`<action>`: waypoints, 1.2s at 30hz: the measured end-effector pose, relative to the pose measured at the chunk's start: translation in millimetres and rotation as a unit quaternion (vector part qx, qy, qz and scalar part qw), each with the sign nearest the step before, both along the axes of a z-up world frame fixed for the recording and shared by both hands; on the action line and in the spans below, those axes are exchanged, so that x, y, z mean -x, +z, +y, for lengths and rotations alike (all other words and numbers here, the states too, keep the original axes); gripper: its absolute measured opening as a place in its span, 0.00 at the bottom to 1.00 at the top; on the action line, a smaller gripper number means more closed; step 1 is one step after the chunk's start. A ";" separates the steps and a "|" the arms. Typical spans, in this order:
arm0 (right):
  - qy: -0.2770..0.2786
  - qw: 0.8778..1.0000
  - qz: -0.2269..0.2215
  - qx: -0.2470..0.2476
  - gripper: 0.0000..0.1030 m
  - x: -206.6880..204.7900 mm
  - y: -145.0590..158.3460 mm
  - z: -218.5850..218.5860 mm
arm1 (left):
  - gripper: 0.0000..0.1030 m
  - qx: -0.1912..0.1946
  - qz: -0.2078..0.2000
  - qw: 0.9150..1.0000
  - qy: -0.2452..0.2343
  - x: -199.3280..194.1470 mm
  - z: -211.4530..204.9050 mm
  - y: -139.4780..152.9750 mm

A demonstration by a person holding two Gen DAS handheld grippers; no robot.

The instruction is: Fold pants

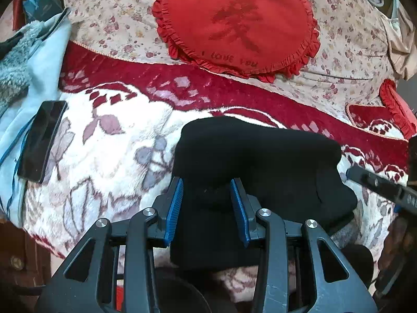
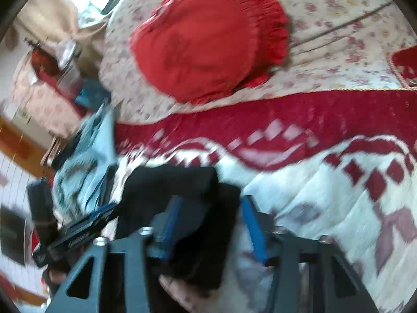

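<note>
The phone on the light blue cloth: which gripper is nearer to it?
Left. The phone lies left of the left gripper, which is over the black pants; the right gripper is at the pants' far side.

Both grippers, left (image 1: 206, 208) and right (image 2: 212, 224), are dark grey plastic with silver screws and ribbed blue jaws.
</note>
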State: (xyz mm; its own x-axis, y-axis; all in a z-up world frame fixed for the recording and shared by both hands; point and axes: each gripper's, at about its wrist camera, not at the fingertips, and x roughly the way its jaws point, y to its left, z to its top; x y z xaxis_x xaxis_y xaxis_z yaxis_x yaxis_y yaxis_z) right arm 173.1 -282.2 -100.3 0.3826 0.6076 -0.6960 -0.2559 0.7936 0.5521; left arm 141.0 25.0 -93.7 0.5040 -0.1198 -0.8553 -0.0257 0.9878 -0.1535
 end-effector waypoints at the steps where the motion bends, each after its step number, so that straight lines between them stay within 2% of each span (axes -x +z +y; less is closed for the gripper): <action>1: 0.010 1.000 0.001 -0.001 0.47 4.9 2.0 4.8 | 0.35 0.001 0.000 1.000 0.002 3.6 2.0 0.4; 6: 0.031 0.999 0.030 -0.014 0.47 19.2 -9.4 22.1 | 0.35 -0.004 0.011 1.000 -0.001 14.3 -1.6 -7.3; 8: 0.051 0.998 0.025 0.003 0.30 24.0 -14.1 35.7 | 0.35 -0.021 0.008 1.000 -0.002 20.8 -5.7 -8.4; 10: 0.064 0.997 -0.006 0.041 0.19 33.4 -6.7 46.2 | 0.35 -0.017 0.010 1.000 -0.006 25.8 -7.0 -7.8; 11: 0.073 0.996 -0.017 0.057 0.17 36.8 -2.4 50.0 | 0.35 -0.014 0.010 1.000 -0.006 29.0 -7.5 -7.9; 13: 0.087 0.992 -0.025 0.089 0.16 42.9 1.0 54.3 | 0.47 -0.014 0.011 1.000 -0.011 33.7 -10.9 -11.3; 15: 0.096 0.986 -0.019 0.136 0.16 48.1 -9.9 57.8 | 0.47 -0.022 0.011 1.000 -0.015 36.6 -15.9 -15.1; 17: 0.090 0.986 -0.011 0.139 0.16 49.8 -21.1 55.6 | 0.48 -0.037 0.006 0.999 -0.018 39.2 -21.7 -17.1; 20: 0.088 0.987 -0.002 0.136 0.16 48.7 -23.7 46.5 | 0.49 -0.038 0.009 0.999 -0.024 38.7 -22.6 -15.5; 22: 0.088 0.986 -0.002 0.138 0.17 49.2 -17.9 45.3 | 0.49 -0.026 0.009 0.999 -0.023 38.5 -17.0 -11.0; 26: 0.058 0.994 -0.009 0.087 0.23 48.4 -0.8 32.5 | 0.49 -0.013 0.000 1.000 -0.004 34.7 -5.3 -2.3; 28: 0.040 0.997 -0.013 0.062 0.45 44.5 3.0 27.4 | 0.49 -0.011 -0.002 1.000 0.003 30.6 -1.2 0.0; 29: 0.029 0.998 -0.009 0.056 0.48 40.9 2.6 26.0 | 0.49 -0.010 -0.002 1.000 0.004 28.5 0.8 0.8; 33: 0.022 0.997 0.009 0.075 0.49 29.7 -8.4 36.7 | 0.49 -0.010 -0.003 1.000 0.011 21.2 7.5 1.4; 36: 0.022 0.996 0.030 0.080 0.52 21.3 -23.1 40.3 | 0.49 0.007 0.003 1.000 0.016 14.7 15.7 -4.0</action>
